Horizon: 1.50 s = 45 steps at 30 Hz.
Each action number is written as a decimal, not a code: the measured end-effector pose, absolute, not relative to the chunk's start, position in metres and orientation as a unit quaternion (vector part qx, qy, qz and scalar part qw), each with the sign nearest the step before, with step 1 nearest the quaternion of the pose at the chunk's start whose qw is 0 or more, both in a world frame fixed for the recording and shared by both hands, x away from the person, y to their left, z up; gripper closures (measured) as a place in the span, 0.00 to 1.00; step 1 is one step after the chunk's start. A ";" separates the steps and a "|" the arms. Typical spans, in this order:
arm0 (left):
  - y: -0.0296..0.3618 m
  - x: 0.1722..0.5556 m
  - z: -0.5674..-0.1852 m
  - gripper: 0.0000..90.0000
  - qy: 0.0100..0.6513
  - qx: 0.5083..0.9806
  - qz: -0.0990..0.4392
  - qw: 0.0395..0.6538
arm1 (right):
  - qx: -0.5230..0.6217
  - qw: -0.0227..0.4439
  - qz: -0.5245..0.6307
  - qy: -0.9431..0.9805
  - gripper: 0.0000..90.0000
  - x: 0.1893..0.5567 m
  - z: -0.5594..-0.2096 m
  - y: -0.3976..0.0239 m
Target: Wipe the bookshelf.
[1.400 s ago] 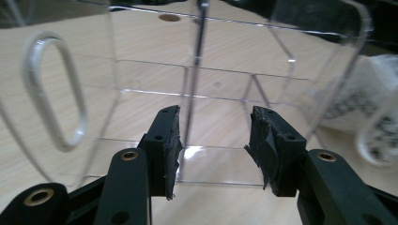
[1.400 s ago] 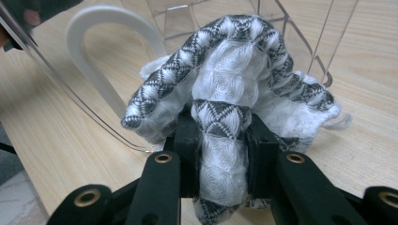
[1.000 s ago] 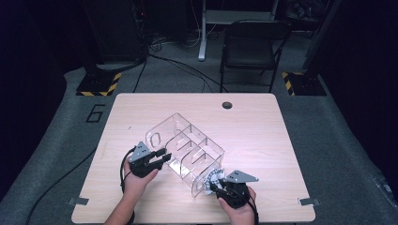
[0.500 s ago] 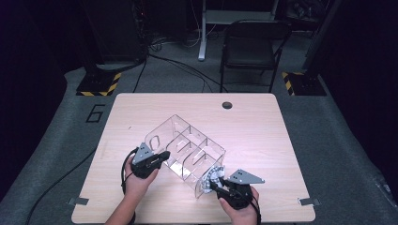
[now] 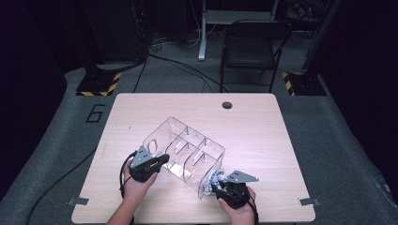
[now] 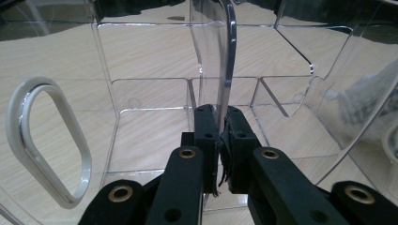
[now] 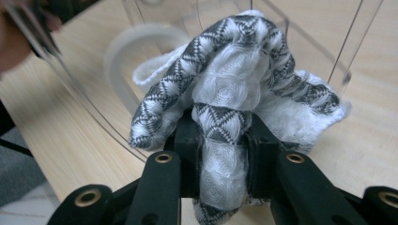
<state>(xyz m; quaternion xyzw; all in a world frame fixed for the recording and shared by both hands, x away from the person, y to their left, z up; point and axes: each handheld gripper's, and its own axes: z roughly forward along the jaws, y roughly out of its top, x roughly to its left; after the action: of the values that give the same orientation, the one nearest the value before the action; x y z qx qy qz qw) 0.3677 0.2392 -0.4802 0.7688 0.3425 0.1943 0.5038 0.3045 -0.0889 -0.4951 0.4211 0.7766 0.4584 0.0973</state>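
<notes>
While the clear acrylic organizer [image 5: 187,152] rests on the wooden table [image 5: 263,136], both grippers engage it from the near side. The organizer sits slightly left of the table's centre, turned at an angle to the table edges, and thin transparent partitions divide it into several compartments.

Left gripper [image 5: 159,161]: positioned at the organizer's near left end. In the left gripper view, the left gripper [image 6: 219,123] has its jaws pressed together on the edge of an upright clear divider wall [image 6: 224,61], which passes directly between the two pads. The jaws have just been closing onto this wall. An oval handle cutout [image 6: 47,140] in the organizer's end wall appears to the left of the jaws, and the table grain is visible through the clear base.

Right gripper [image 5: 218,183]: positioned at the organizer's near right end, touching its outer wall. In the right gripper view, the right gripper [image 7: 220,136] pinches a bunched piece of knitted fabric [image 7: 234,84], white with a grey zigzag pattern. The fabric bulges above the jaws and hangs down between them. It lies against the organizer's curved clear wall [image 7: 108,117]; whether it is inside or outside a compartment cannot be determined.

Each gripper is held in one of the person's hands at the table's near edge.
</notes>
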 end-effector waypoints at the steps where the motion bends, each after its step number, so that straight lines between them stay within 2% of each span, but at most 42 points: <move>1: 0.239 0.368 -0.480 0.95 0.343 0.769 0.194 0.504 | 0.424 0.094 0.455 0.777 0.79 0.305 -0.496 -0.089; 4: 0.239 0.367 -0.480 0.95 0.343 0.767 0.194 0.506 | 0.415 0.108 0.464 0.776 0.79 0.303 -0.482 -0.090; 8: 0.239 0.367 -0.481 0.95 0.344 0.767 0.194 0.506 | 0.389 0.129 0.501 0.762 0.79 0.295 -0.447 -0.092; 10: 0.239 0.367 -0.481 0.95 0.343 0.768 0.194 0.506 | 0.379 0.136 0.502 0.765 0.79 0.293 -0.443 -0.090; 16: 0.240 0.367 -0.481 0.95 0.343 0.766 0.193 0.508 | 0.402 0.115 0.498 0.760 0.79 0.300 -0.469 -0.093; 17: 0.240 0.367 -0.481 0.95 0.342 0.767 0.194 0.508 | 0.413 0.102 0.463 0.777 0.79 0.304 -0.489 -0.089; 20: 0.240 0.367 -0.481 0.95 0.341 0.767 0.195 0.507 | 0.417 0.092 0.439 0.791 0.79 0.305 -0.506 -0.085; 23: 0.240 0.367 -0.482 0.95 0.344 0.764 0.189 0.512 | 0.415 0.098 0.434 0.793 0.79 0.306 -0.498 -0.086; 30: 0.241 0.369 -0.482 0.95 0.341 0.766 0.191 0.510 | 0.383 0.127 0.503 0.764 0.79 0.291 -0.445 -0.093; 33: 0.241 0.368 -0.481 0.95 0.340 0.767 0.189 0.509 | 0.382 0.130 0.494 0.771 0.79 0.292 -0.453 -0.091; 36: 0.241 0.368 -0.482 0.95 0.339 0.768 0.189 0.509 | 0.403 0.098 0.476 0.775 0.79 0.300 -0.474 -0.089; 41: 0.241 0.368 -0.482 0.95 0.339 0.768 0.190 0.509 | 0.419 0.078 0.445 0.788 0.79 0.305 -0.503 -0.084; 45: 0.241 0.368 -0.481 0.95 0.341 0.768 0.189 0.508 | 0.416 0.083 0.441 0.791 0.79 0.303 -0.499 -0.085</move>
<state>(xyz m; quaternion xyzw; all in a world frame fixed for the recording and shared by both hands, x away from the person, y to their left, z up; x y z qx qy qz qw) 0.3677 0.2405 -0.4814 0.7681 0.3411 0.1890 0.5078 0.3027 -0.0853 -0.4986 0.4155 0.7911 0.4410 0.0835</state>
